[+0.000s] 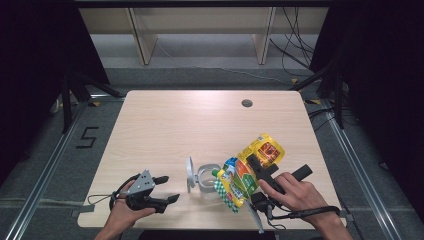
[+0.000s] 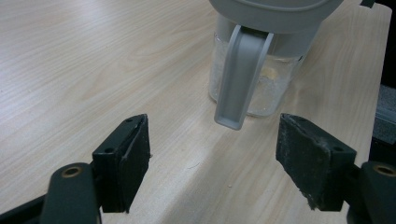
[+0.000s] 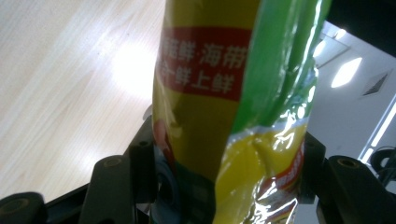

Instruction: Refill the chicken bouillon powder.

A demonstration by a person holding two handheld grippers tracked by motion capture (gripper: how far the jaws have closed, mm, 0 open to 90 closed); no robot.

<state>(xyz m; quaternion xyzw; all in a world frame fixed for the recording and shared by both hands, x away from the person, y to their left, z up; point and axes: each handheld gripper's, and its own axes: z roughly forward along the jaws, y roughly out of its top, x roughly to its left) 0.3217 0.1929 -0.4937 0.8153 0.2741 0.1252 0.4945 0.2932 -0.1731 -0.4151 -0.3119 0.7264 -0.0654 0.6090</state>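
A clear jar [image 1: 206,181] with a grey rim stands near the table's front edge, its round grey lid [image 1: 190,174] flipped up on its left side. Over its right side leans a yellow and green pouch [image 1: 245,175] with red print, lower end toward the jar. My right gripper [image 1: 257,165] is shut on the pouch; in the right gripper view the pouch [image 3: 210,116] is pressed between both jaws of that gripper [image 3: 226,158]. My left gripper [image 1: 169,188] lies low on the table left of the jar, open and holding nothing. In the left gripper view the jar [image 2: 254,88] stands just beyond that gripper [image 2: 212,140].
The light wooden table [image 1: 175,125] has a round cable hole [image 1: 247,103] at its back right. Dark floor, metal rails and cables surround it. A wooden shelf frame [image 1: 145,40] stands beyond the far edge.
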